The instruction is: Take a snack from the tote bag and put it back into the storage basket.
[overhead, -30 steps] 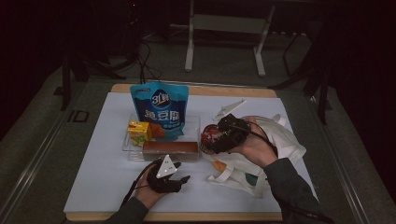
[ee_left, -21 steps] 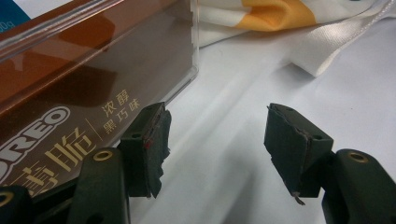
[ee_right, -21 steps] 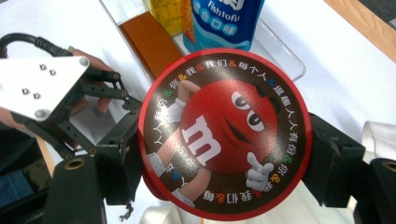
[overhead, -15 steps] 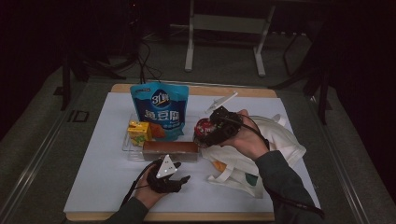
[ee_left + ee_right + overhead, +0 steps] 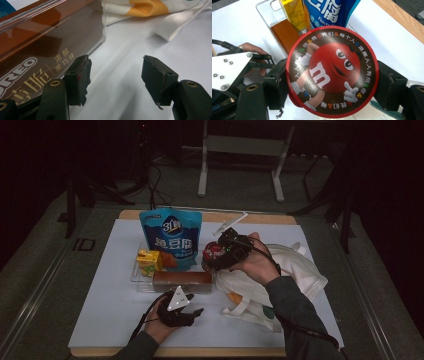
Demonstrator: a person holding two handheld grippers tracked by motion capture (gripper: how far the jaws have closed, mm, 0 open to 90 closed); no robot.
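My right gripper [image 5: 332, 82] clamped on M&M's tub [image 5: 331, 70], centre of the right gripper view.
My left gripper [image 5: 116, 75] jaws apart, nothing between, resting low centre in the high view beside the brown Oreo box [image 5: 45, 37]; white tote bag [image 5: 280, 280] right of the tub, blue snack pouch [image 5: 171, 237] upper left.
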